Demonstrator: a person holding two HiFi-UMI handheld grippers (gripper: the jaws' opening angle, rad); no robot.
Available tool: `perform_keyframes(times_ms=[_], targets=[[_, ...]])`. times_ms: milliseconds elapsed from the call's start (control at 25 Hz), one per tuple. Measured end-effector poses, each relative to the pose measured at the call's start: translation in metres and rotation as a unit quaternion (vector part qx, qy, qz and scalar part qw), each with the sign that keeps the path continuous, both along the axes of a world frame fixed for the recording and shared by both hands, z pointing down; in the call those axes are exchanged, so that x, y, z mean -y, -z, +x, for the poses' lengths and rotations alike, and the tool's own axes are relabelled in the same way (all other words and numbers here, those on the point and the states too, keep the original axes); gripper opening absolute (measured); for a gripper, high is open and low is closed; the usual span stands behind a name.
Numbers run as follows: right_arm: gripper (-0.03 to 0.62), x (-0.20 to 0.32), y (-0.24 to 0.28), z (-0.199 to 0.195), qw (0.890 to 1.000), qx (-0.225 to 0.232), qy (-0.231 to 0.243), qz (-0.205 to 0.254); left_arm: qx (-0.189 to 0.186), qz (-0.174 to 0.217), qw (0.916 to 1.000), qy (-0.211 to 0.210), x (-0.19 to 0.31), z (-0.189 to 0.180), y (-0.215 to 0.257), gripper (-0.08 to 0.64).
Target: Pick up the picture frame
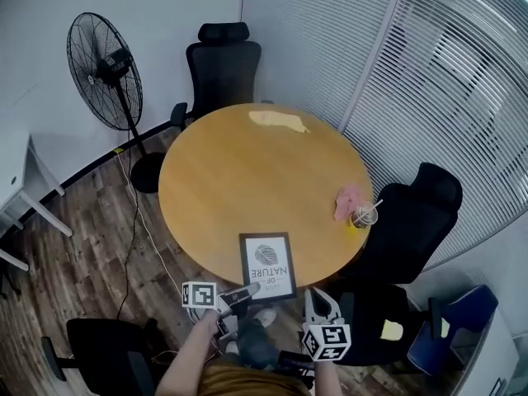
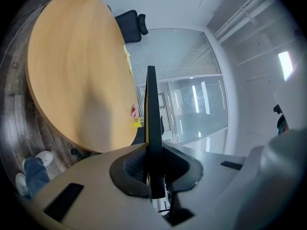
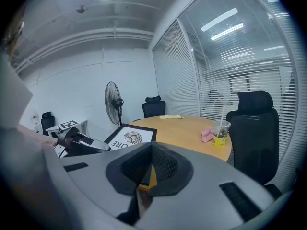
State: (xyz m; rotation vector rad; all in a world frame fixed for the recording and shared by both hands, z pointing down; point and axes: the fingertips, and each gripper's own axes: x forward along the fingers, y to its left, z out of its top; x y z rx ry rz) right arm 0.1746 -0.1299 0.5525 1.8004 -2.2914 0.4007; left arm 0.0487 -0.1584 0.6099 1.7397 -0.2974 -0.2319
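Your left gripper [image 1: 242, 295] clamps the picture frame [image 1: 269, 264] by its lower-left corner at the tabletop's [image 1: 239, 180] near edge, while your right gripper [image 1: 313, 298], jaws together, sits lower right.

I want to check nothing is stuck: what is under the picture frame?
Only the wooden table shows below the picture frame, clamped in the left gripper. The frame itself covers the wood directly beneath.

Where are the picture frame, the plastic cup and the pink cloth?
picture frame [image 1: 268, 264], head view, on the white print.
plastic cup [image 1: 364, 216], head view, on its top.
pink cloth [image 1: 346, 200], head view, on its middle.
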Motion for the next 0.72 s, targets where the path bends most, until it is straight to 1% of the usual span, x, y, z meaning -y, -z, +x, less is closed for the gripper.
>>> perform_keyframes(times_ms=[80,160,280,360,480,520,600,640,720], targets=[[0.012,-0.001,0.003,0.001,1.000,0.002,-0.002,0.005,-0.011,0.007,0.9999,0.001,-0.001,0.000,0.010,0.063],[0.012,-0.002,0.005,0.001,1.000,0.004,-0.004,0.008,0.003,0.020,0.9998,0.001,-0.002,-0.004,0.013,0.063],[0.012,-0.005,0.010,-0.003,1.000,0.007,-0.005,0.017,0.013,0.023,0.9997,0.001,-0.008,-0.009,0.017,0.063],[0.012,-0.008,0.014,-0.006,1.000,0.008,-0.003,0.022,-0.005,0.022,0.9997,0.001,-0.012,-0.009,0.027,0.063],[0.012,-0.013,0.017,-0.011,1.000,0.007,-0.001,0.028,0.000,0.034,0.9994,0.002,-0.017,-0.015,0.039,0.063],[0.012,-0.014,0.019,-0.013,1.000,0.007,0.000,0.030,-0.010,0.037,0.9993,0.001,-0.019,-0.015,0.046,0.063],[0.012,-0.017,0.022,-0.016,0.999,0.005,0.000,0.034,-0.054,0.037,0.9978,-0.001,-0.024,-0.012,0.064,0.063],[0.012,-0.018,0.023,-0.017,0.999,0.004,0.000,0.037,-0.064,0.036,0.9973,-0.001,-0.026,-0.012,0.067,0.063],[0.012,-0.019,0.026,-0.016,0.999,0.003,-0.002,0.041,-0.066,0.042,0.9969,0.000,-0.027,-0.014,0.071,0.063]])
